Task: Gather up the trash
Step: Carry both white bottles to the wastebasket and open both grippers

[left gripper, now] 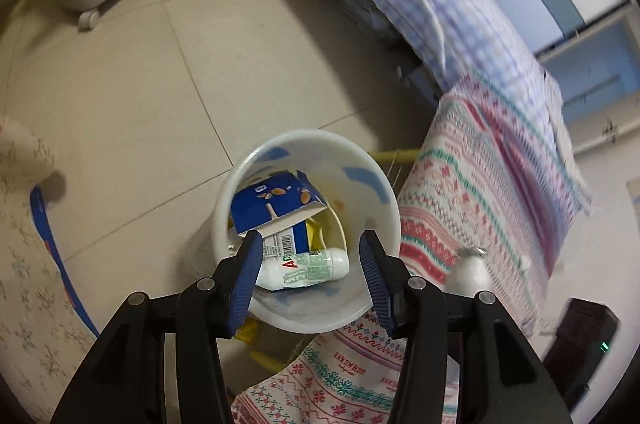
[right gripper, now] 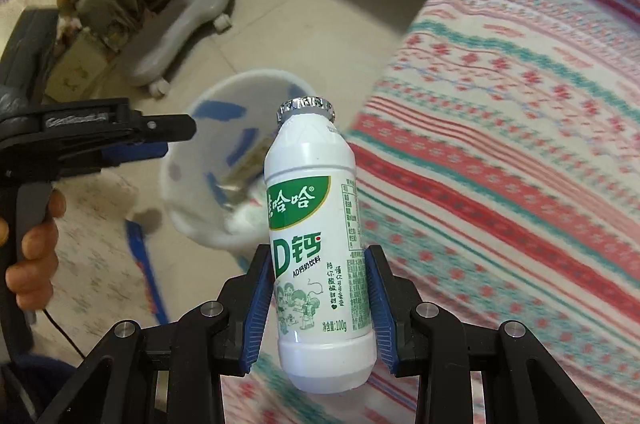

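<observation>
A white bin [left gripper: 360, 159] with blue marks stands on the tiled floor by the bed. Inside it lie a blue carton [left gripper: 272, 207] and a white AD bottle [left gripper: 308, 266]. My left gripper [left gripper: 311, 244] hangs open just above the bin's mouth, with nothing between its pads. My right gripper [right gripper: 318, 256] is shut on a second white bottle [right gripper: 312, 224] with a green label and foil cap, held upright over the blanket's edge, to the right of the bin [right gripper: 256, 79]. The left gripper [right gripper: 176, 139] and the hand [right gripper: 36, 244] holding it show at the left of the right wrist view.
A bed with a red and green patterned blanket [left gripper: 480, 183] fills the right side. A grey wheeled chair base [right gripper: 180, 23] stands beyond the bin. A blue strap [left gripper: 52, 244] lies on the floor at left. A black box [left gripper: 580, 344] sits at lower right.
</observation>
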Available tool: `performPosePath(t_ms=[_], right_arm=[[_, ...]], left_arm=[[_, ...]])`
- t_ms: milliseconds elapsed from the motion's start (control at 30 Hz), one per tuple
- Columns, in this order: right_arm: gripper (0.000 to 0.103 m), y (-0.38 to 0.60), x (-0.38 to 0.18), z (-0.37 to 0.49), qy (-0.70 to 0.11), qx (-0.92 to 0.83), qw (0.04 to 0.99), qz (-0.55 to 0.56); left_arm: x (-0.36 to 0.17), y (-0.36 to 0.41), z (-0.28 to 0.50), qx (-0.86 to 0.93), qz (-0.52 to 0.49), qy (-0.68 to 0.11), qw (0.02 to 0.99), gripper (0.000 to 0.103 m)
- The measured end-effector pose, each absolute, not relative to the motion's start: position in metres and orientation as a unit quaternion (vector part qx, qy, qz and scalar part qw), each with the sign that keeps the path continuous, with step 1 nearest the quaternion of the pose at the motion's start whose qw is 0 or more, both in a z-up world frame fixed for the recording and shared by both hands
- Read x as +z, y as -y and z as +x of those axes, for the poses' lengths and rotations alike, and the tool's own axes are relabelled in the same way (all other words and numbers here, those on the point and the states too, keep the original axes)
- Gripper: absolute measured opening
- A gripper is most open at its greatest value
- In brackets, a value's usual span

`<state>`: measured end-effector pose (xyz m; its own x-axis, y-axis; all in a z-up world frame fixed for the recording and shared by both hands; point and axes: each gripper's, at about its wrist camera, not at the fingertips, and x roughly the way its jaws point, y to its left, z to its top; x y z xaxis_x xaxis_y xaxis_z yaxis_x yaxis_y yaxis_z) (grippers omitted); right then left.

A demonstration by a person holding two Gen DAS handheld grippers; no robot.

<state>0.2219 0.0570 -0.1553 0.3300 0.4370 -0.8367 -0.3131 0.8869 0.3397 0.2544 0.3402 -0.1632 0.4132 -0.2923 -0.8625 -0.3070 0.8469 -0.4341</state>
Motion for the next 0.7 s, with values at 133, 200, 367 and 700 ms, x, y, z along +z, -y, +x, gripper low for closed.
performPosePath(t_ms=[133,200,367,700], right_arm=[[0.041,-0.073,-0.164,0.24,-0.538,0.241,0.794,0.149],[0.041,-0.082,-0.174,0.251,-0.545,0.237,0.777,0.207],[0.052,-0.098,-0.188,0.274,-0.543,0.196,0.758,0.305],[0.059,-0.085,-0.195,0.273,-0.557,0.184,0.753,0.297]], left_arm=[[-0.16,-0.355,0.251,0.015,-0.309,-0.531,0.789,0.053],[-0.158,-0.355,0.251,0.013,-0.316,-0.527,0.789,0.053],[-0.154,-0.35,0.252,0.0,-0.309,-0.523,0.794,0.053],[-0.149,-0.331,0.26,-0.018,-0.287,-0.525,0.801,0.053]])
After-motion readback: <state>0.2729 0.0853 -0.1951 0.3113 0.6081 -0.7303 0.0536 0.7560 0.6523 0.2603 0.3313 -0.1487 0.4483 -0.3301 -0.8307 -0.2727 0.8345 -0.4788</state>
